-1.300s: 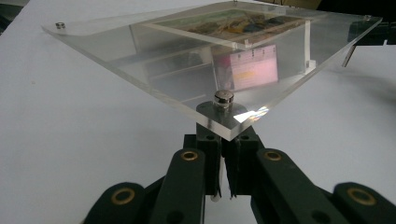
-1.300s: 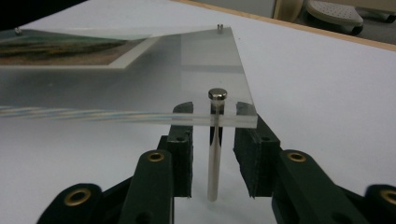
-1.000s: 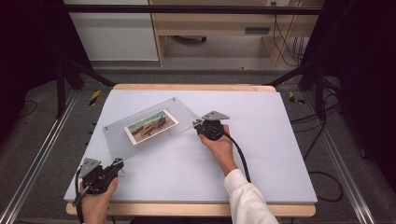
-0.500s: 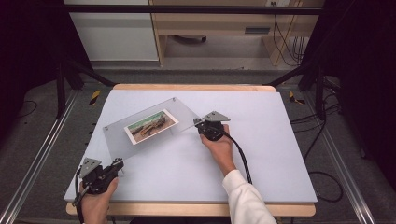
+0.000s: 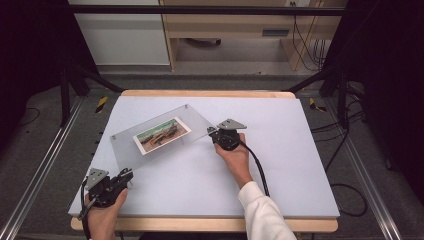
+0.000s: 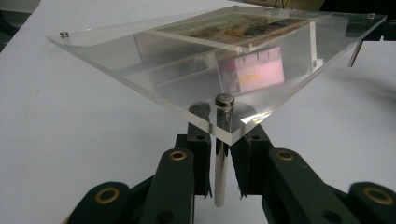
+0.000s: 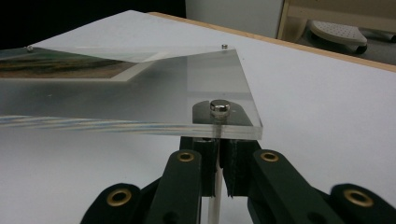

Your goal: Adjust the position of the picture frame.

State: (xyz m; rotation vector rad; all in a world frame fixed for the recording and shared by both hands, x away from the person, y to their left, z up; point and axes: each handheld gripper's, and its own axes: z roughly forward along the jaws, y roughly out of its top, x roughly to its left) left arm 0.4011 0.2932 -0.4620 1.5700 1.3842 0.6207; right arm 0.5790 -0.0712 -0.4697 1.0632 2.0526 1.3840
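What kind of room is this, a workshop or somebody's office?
Probably a lab bench set up for recording. A white-topped table stands inside a black metal frame, cables trail over the floor behind, and each hand works a gripper on a clear acrylic photo frame.

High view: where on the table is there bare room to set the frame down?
The table is bare right of the right tool, along the far edge beyond the frame, and between both hands at the near edge. It is crowded at the left centre, where the frame stands between the right tool and the left tool.

Lab: framed test table (image 5: 300, 150), floor cables (image 5: 345, 190), dark curtains (image 5: 30, 60).
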